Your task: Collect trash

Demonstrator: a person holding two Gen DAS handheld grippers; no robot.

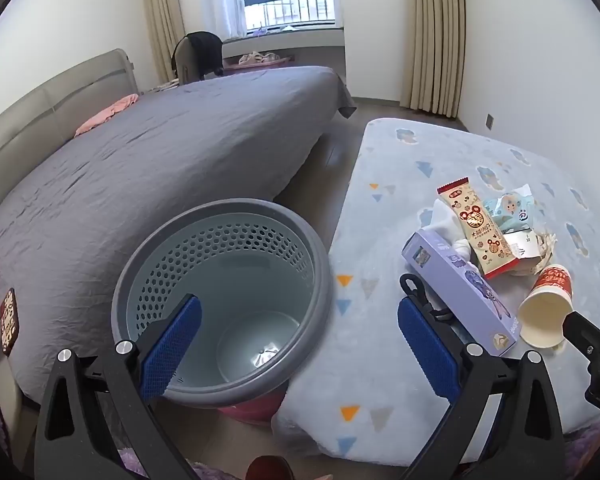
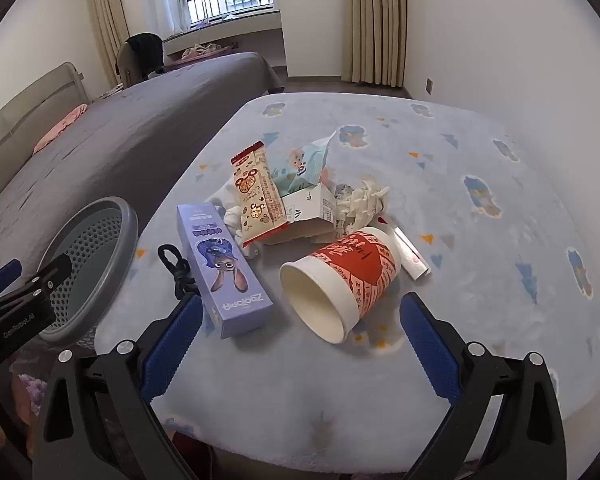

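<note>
Your left hand-held gripper [image 1: 298, 354] hangs released, its blue pads spread wide with nothing between them, tipped down over the grey perforated bin [image 1: 224, 300] that stands on the floor between the bed [image 1: 160, 152] and the left edge of the pale blue rug [image 2: 460, 152]. Your right hand-held gripper [image 2: 300, 346] is released too, jaws wide apart and clear of everything, aimed down at the trash heaped near the rug's left edge. Just ahead of it the red-and-white paper cup [image 2: 340, 280] lies on its side, mouth towards you. To its left lies the purple carton [image 2: 224, 264], with a black cord [image 2: 178, 270] just beside it on the side nearer the bin. Behind those, a tan snack wrapper [image 2: 258, 196] rests over a white box [image 2: 312, 208] and some crumpled white tissue [image 2: 364, 200], with a light blue packet [image 2: 304, 164] farther back. A small white tube [image 2: 410, 254] sits just right of the cup.
</note>
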